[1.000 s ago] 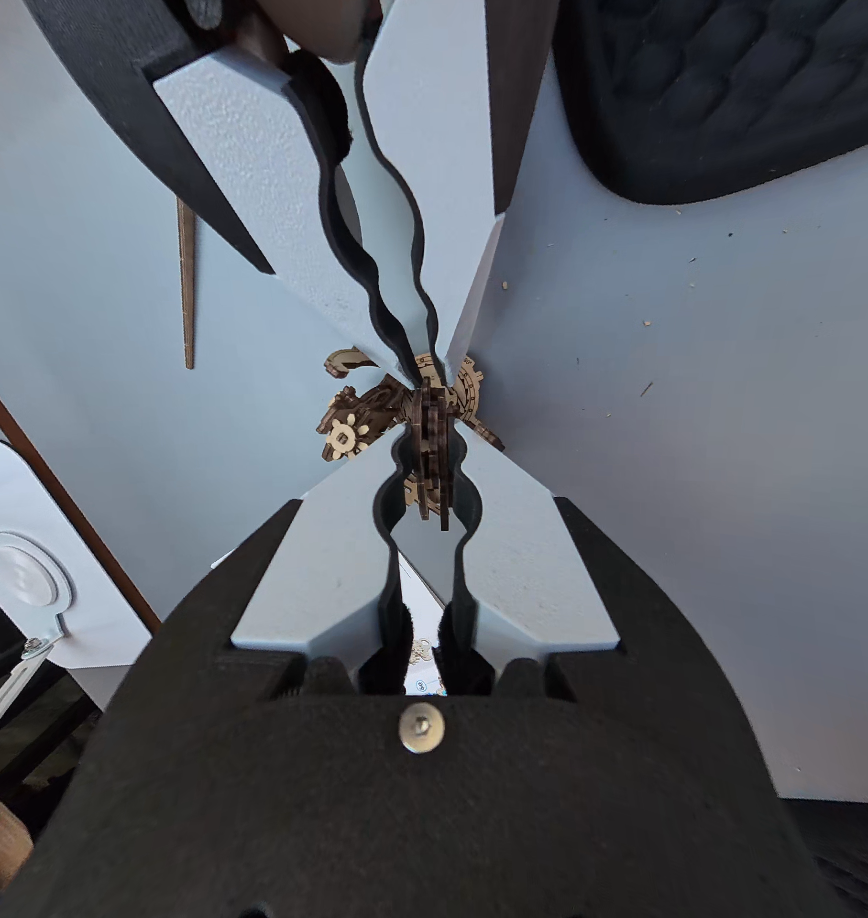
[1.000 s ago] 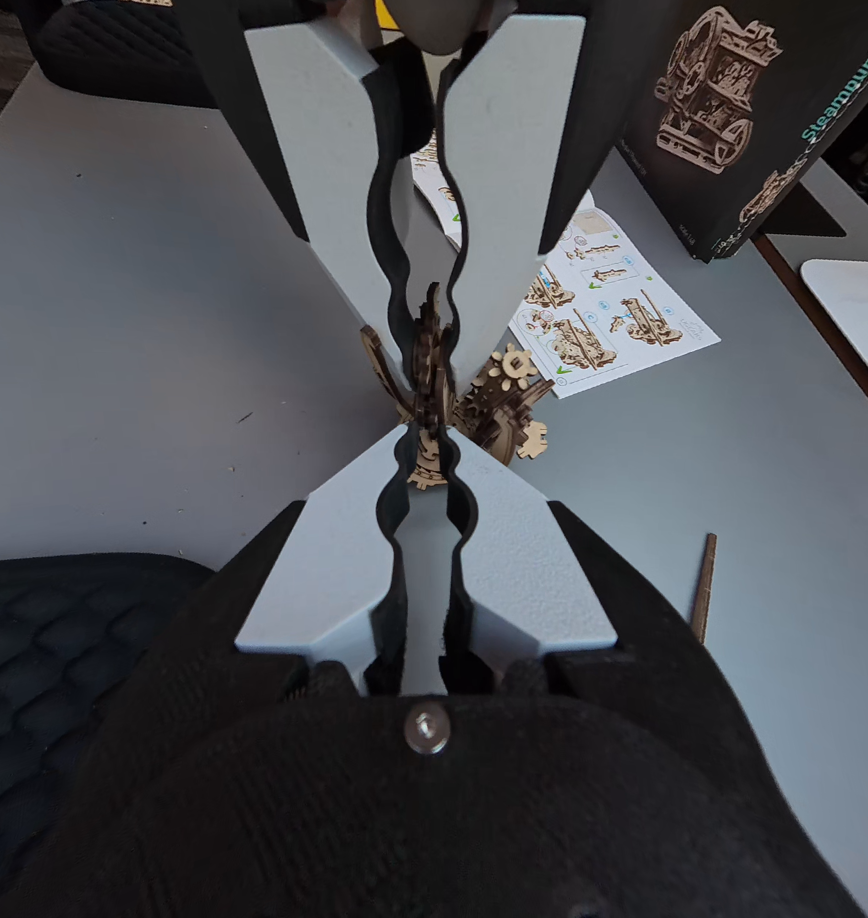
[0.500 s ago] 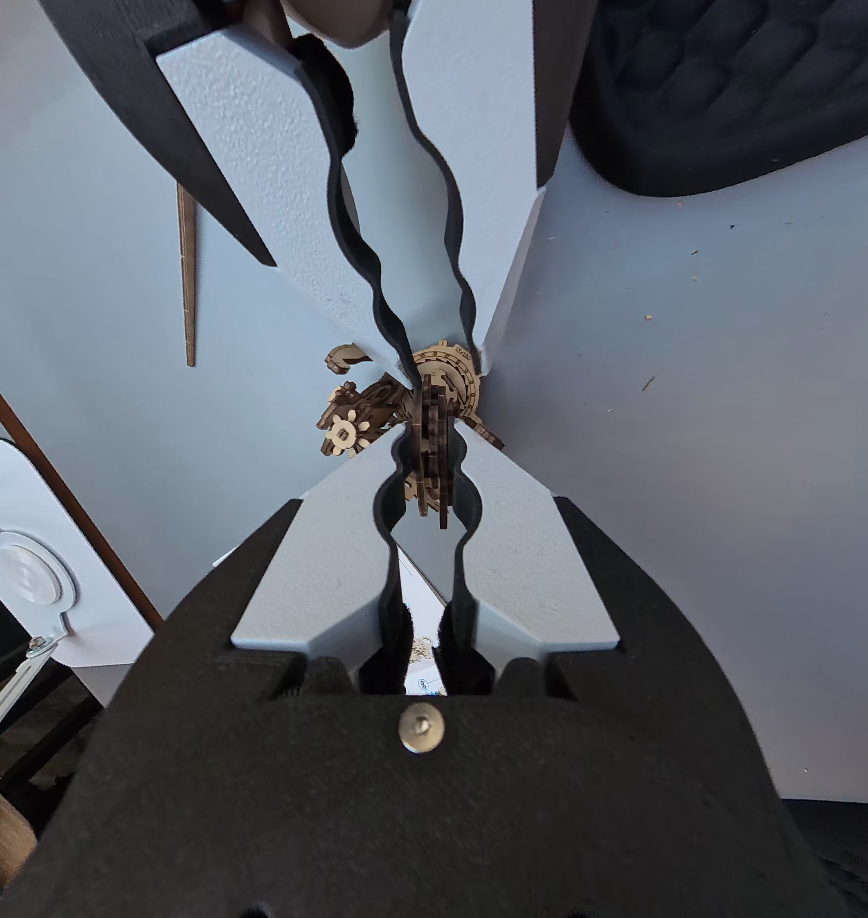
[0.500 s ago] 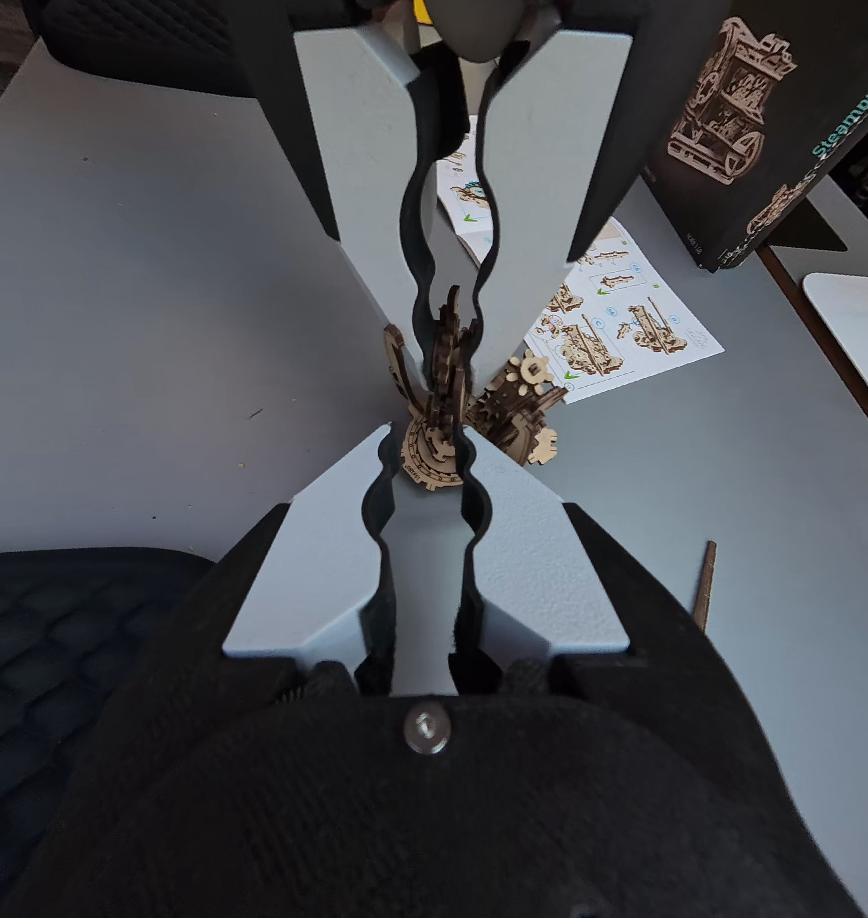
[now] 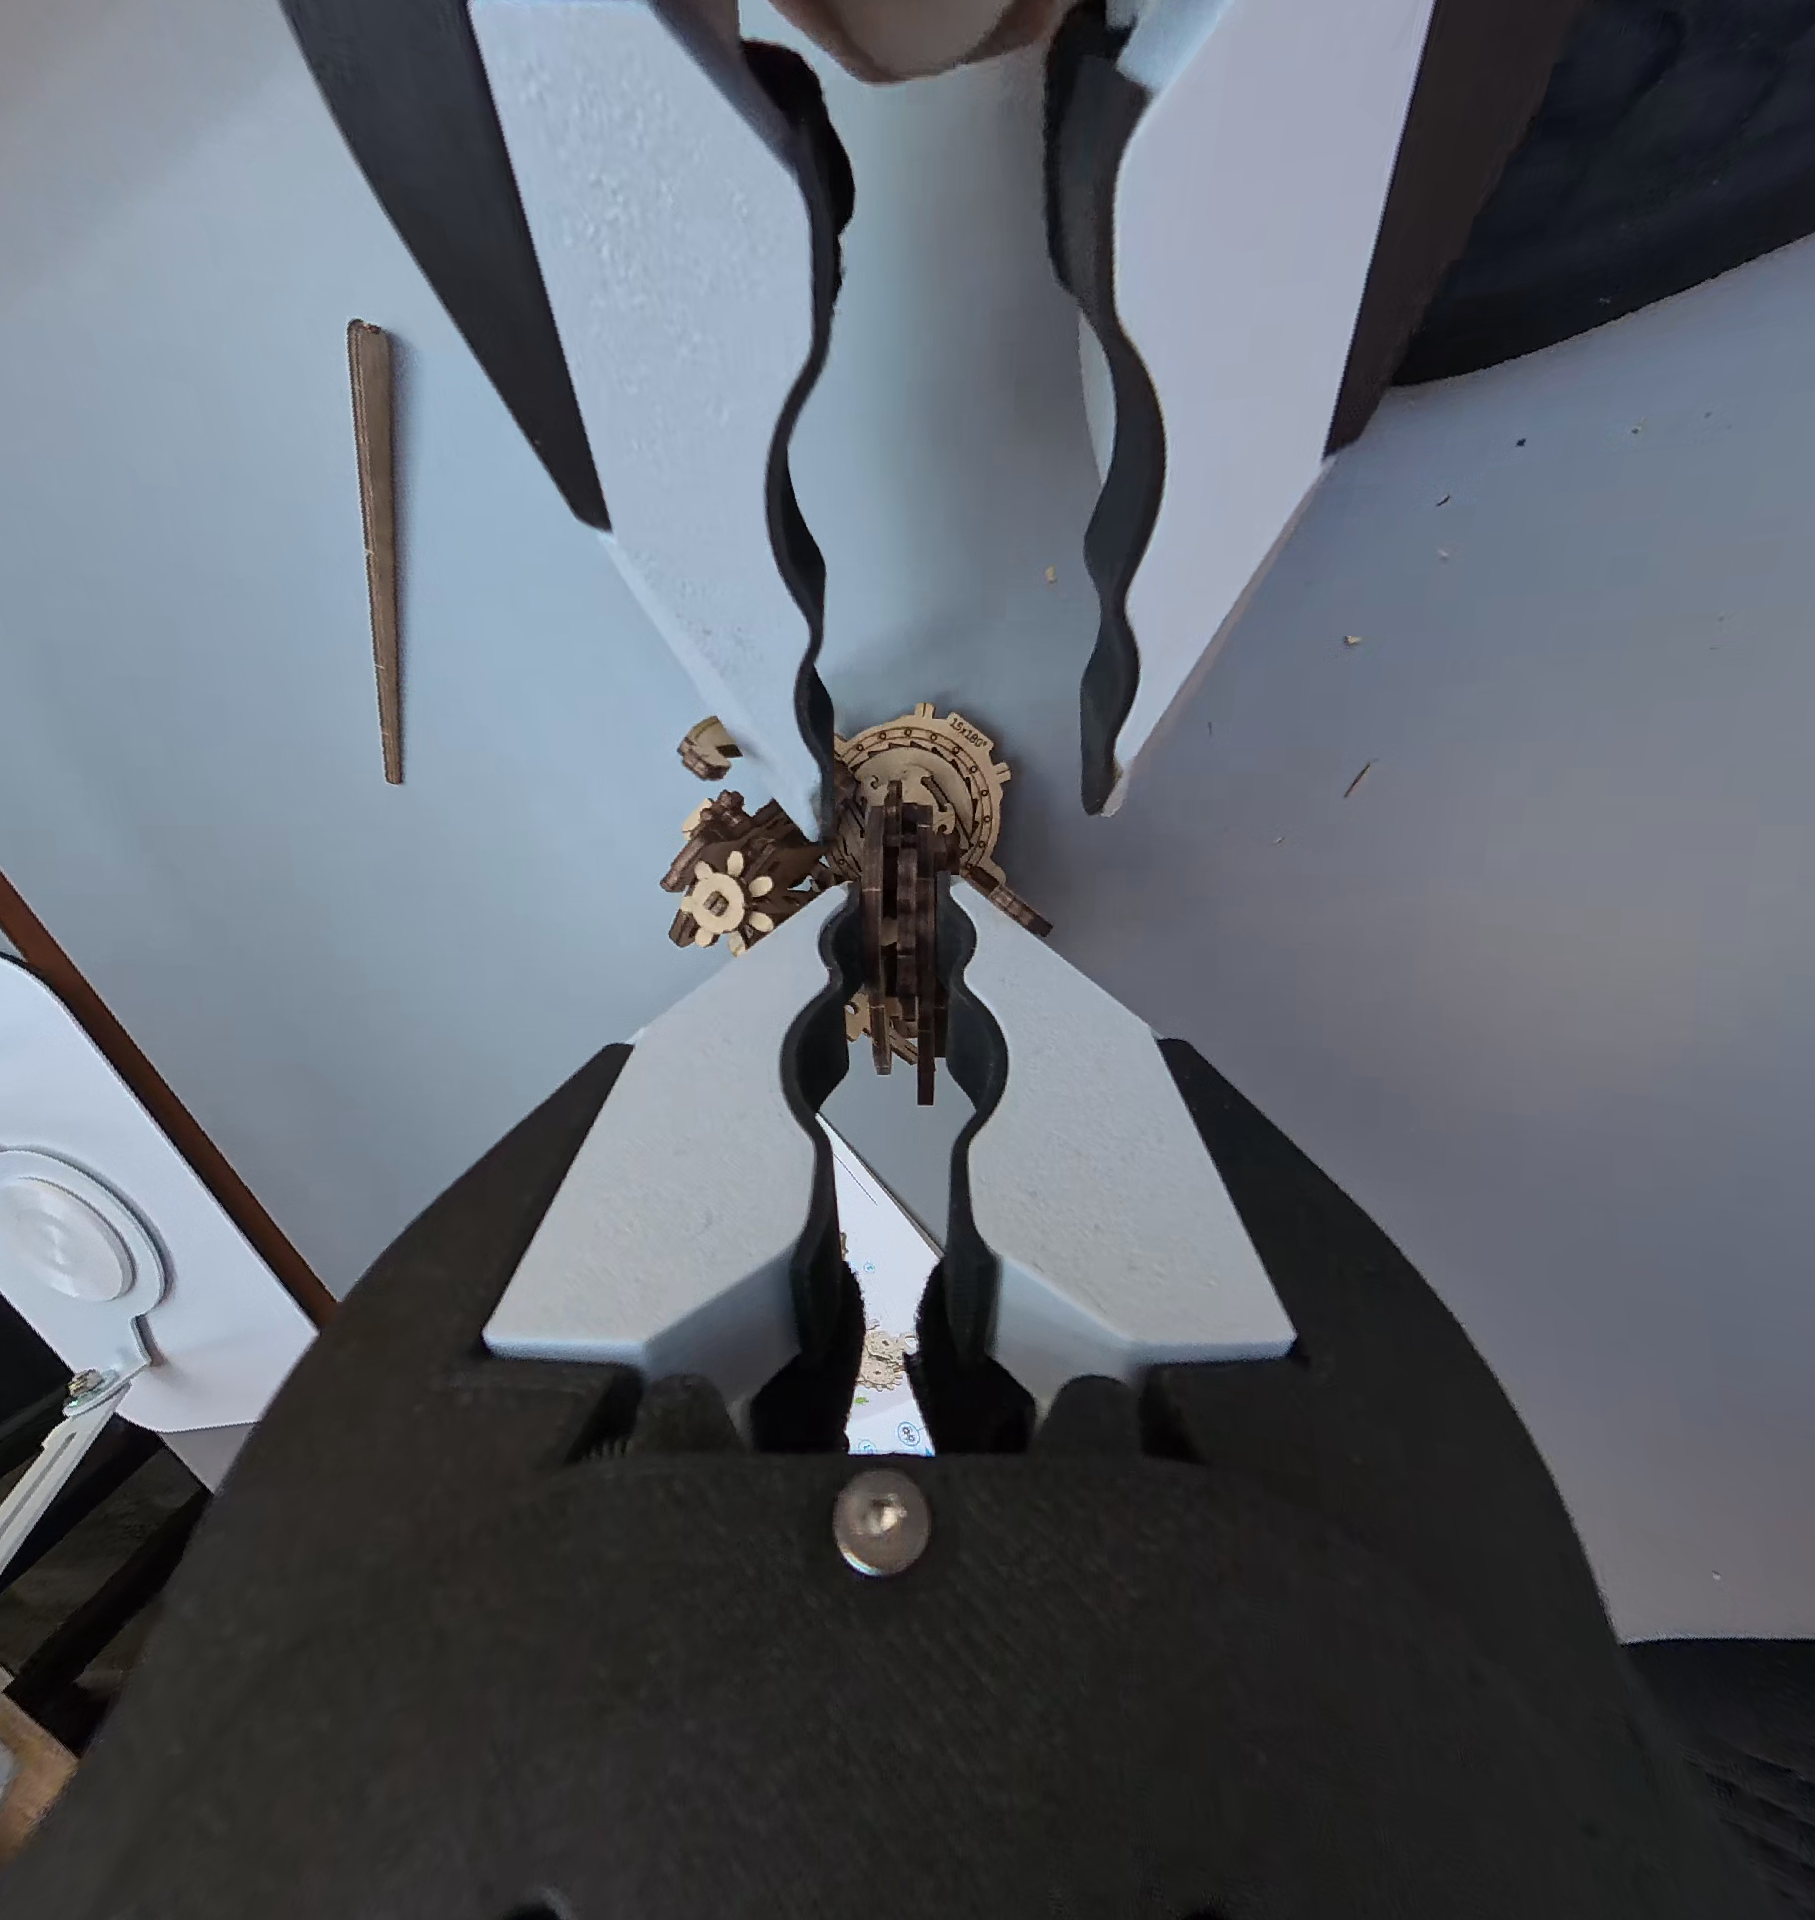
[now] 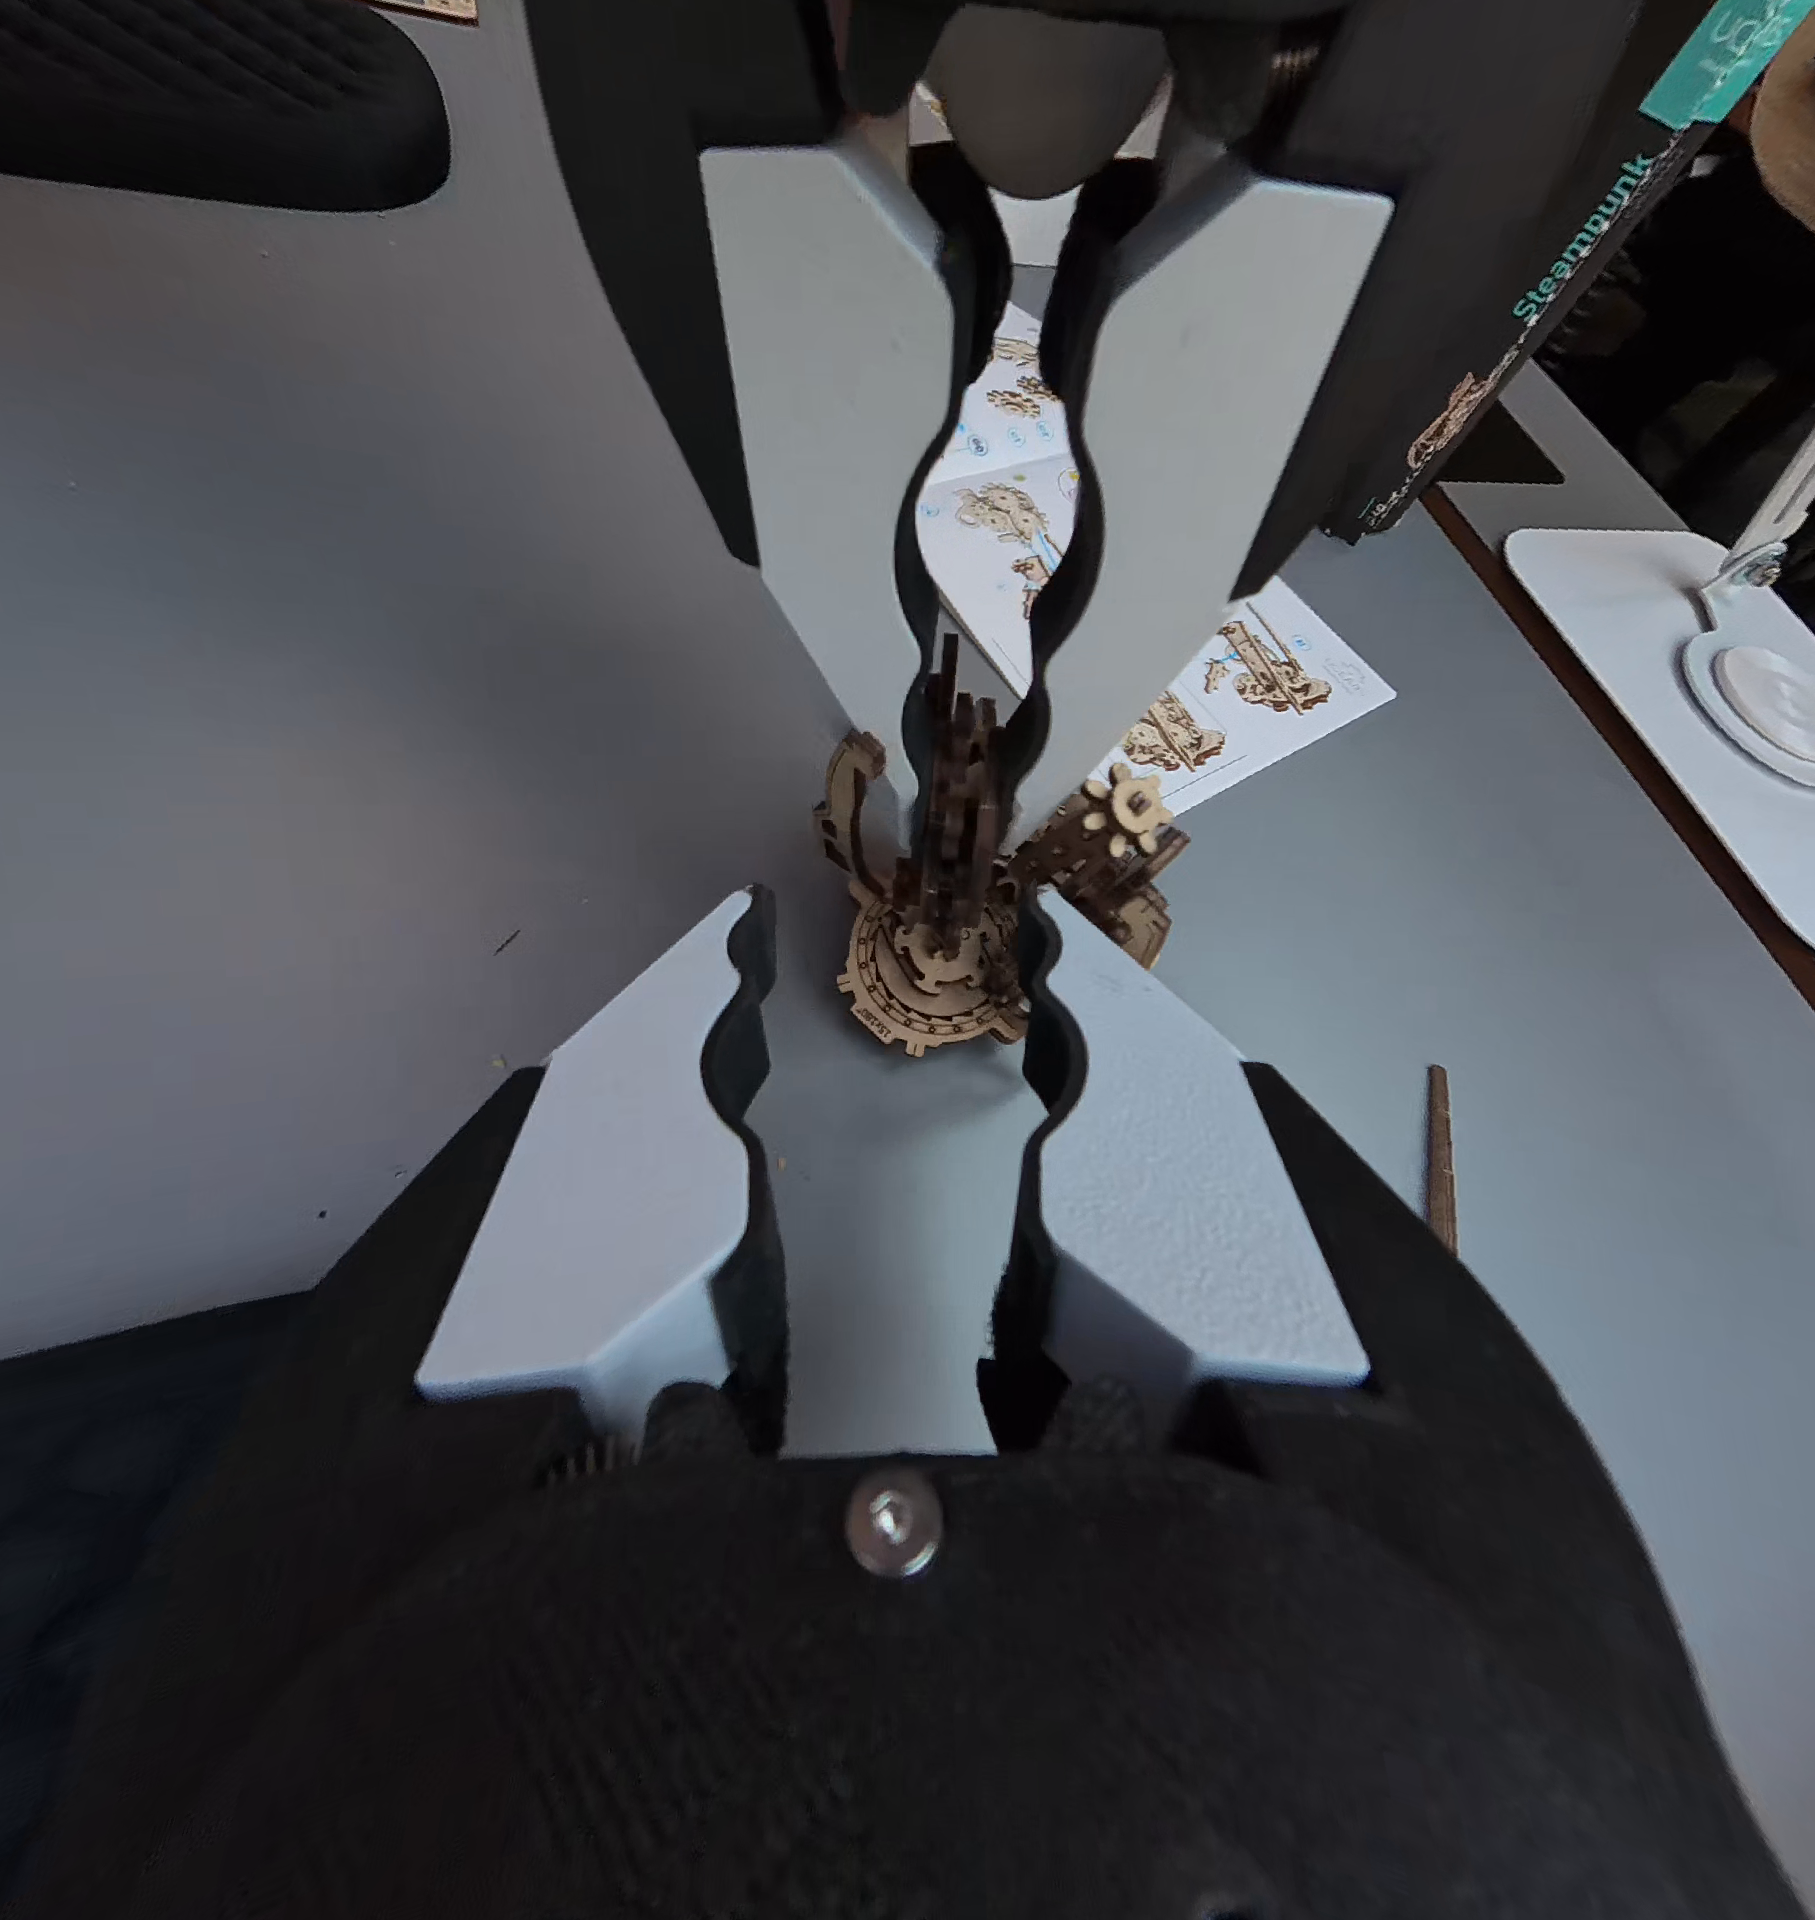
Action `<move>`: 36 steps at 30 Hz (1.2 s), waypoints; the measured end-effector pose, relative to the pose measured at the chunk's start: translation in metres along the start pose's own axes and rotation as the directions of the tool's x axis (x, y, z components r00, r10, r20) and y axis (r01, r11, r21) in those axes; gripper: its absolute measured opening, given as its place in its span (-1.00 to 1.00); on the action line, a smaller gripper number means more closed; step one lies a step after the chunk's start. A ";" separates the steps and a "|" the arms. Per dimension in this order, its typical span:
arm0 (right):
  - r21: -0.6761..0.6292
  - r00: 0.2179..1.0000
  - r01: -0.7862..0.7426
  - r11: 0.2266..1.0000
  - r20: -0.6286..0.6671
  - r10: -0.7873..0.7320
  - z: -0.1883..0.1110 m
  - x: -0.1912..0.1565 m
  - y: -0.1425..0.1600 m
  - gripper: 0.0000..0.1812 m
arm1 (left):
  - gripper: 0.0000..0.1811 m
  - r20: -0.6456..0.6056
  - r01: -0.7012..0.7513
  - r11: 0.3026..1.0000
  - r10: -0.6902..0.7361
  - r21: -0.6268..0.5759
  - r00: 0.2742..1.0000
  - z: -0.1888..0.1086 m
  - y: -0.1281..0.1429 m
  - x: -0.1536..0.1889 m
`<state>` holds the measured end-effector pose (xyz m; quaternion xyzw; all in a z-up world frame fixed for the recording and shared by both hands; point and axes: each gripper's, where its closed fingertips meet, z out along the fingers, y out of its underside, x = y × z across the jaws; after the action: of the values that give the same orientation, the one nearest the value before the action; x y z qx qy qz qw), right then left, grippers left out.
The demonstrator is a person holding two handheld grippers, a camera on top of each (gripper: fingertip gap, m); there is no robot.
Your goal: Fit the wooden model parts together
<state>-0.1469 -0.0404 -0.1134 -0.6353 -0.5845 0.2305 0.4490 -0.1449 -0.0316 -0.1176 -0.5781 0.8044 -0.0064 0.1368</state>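
A small wooden gear model (image 5: 934, 769) with a round dial disc (image 6: 918, 987) and a pale cog (image 6: 1121, 805) sits low over the grey table (image 6: 311, 675). My left gripper (image 5: 895, 904) is shut on the model's upright stack of dark gear plates (image 5: 898, 935). It also shows in the right wrist view (image 6: 960, 790), coming in from the top. My right gripper (image 6: 895, 925) is open, with a finger on each side of the disc and its right fingertip close against the disc's edge. It enters the left wrist view (image 5: 960, 800) from the top.
A thin wooden stick (image 6: 1440, 1153) lies on the table to the right. An instruction sheet (image 6: 1267, 675) and a dark box (image 6: 1505, 312) lie behind the model. A black cushion (image 6: 186, 104) is at far left, a white base plate (image 6: 1661, 707) at the right edge. The tips of both grippers are at nearly the same place. From either gripper's tips it is about 15 cm to the thin wooden stick (image 6: 1440, 1153). Seen from the left wrist view (image 5: 389, 693) as well.
My right gripper has opened and let go of the model, which it gripped a second ago. My left gripper keeps its hold on the gear stack.
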 end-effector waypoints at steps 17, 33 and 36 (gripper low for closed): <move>-0.048 0.994 -0.106 0.993 -0.034 0.104 0.010 0.013 0.007 -0.89 | -0.77 -0.061 0.074 0.995 -0.070 0.068 0.996 -0.007 -0.001 -0.007; -0.040 0.981 -0.183 0.982 -0.066 0.180 0.011 0.016 0.008 -0.89 | 0.03 -0.288 0.592 0.407 -0.597 0.696 0.749 -0.026 0.037 0.008; -0.039 0.980 -0.190 0.981 -0.067 0.187 0.011 0.016 0.007 -0.89 | 0.05 -0.167 0.548 0.475 -0.631 0.689 0.758 -0.004 0.032 0.012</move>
<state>-0.1489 -0.0210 -0.1214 -0.7049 -0.5123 0.2383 0.4288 -0.1786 -0.0325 -0.1217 -0.7204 0.4806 -0.3264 0.3788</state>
